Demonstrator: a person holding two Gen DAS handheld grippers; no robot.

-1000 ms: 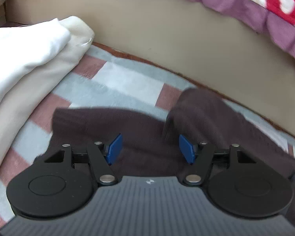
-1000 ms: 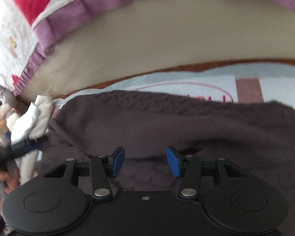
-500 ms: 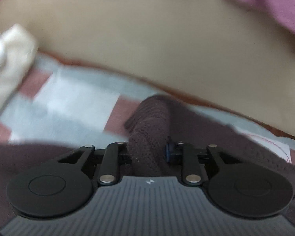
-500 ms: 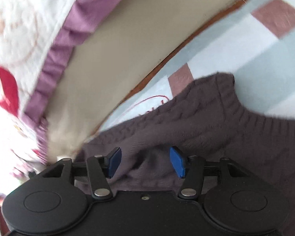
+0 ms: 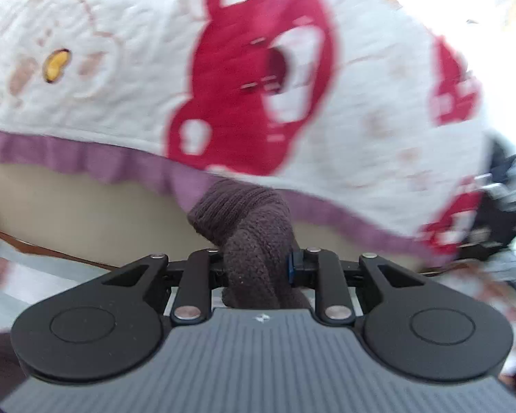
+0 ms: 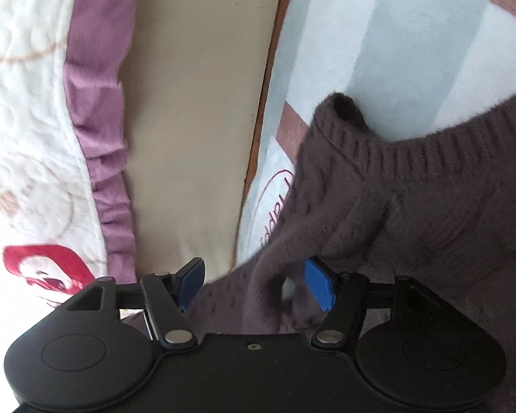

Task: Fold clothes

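A bunched roll of the brown knit sweater [image 5: 254, 241] is clamped between the closed fingers of the left gripper [image 5: 258, 268], raised before the quilt [image 5: 154, 69]. The right gripper [image 6: 254, 278] is held with fingers apart around a sweater fold lying on the checked blanket [image 6: 395, 34].

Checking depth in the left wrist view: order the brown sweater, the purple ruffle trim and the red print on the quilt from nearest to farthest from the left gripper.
1. Brown sweater: clamped in the left gripper.
2. Purple ruffle trim: just beyond, along the quilt's lower edge.
3. Red print: farthest, higher on the quilt.
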